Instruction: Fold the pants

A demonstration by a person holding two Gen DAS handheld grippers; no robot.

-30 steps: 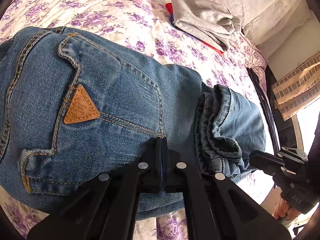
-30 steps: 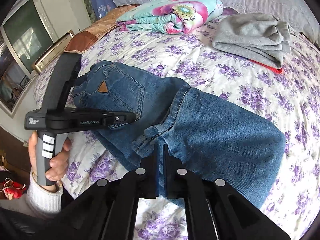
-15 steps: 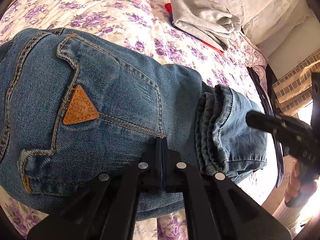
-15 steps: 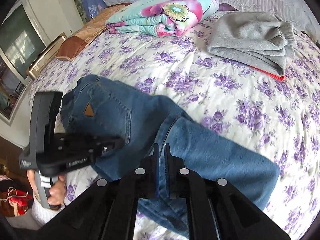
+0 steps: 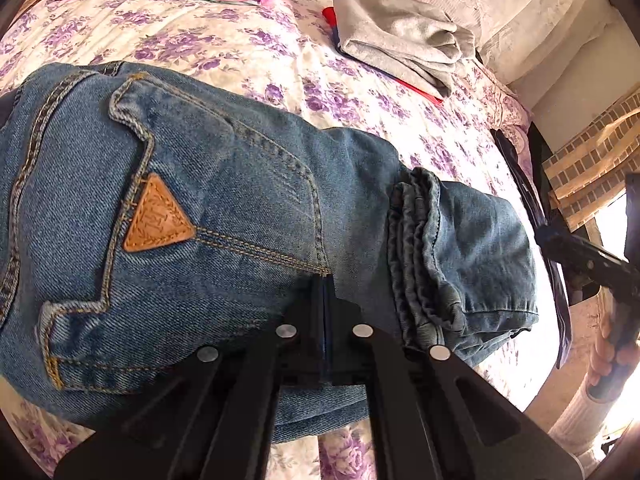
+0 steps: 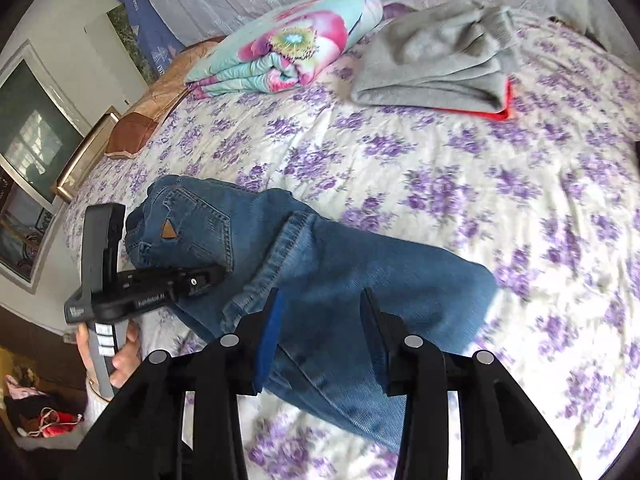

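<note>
My left tongs [image 5: 325,280] are closed, the two fingers pressed together with their tips down on the jeans [image 5: 224,216] just below the back pocket seam. Whether a layer of denim is caught between them, I cannot tell. The tan patch [image 5: 158,220] sits up and to the left of those tips. Just right of them lie the stacked hems [image 5: 416,256] of the legs, folded over onto the seat.

My right tongs [image 6: 320,320] are open, the fingers spread wide and hanging above the folded legs without touching the cloth. From there the jeans [image 6: 360,276] stretch ahead and to the left across the sheet [image 6: 460,184], waistband end far left, fold end off to the right. My left tongs [image 6: 196,280] show in that view at the left, tips on the denim near the pocket.

Far beyond both tongs a grey garment [image 6: 436,68] lies on something red, and left of it a flowered quilt [image 6: 288,48] is folded.
</note>
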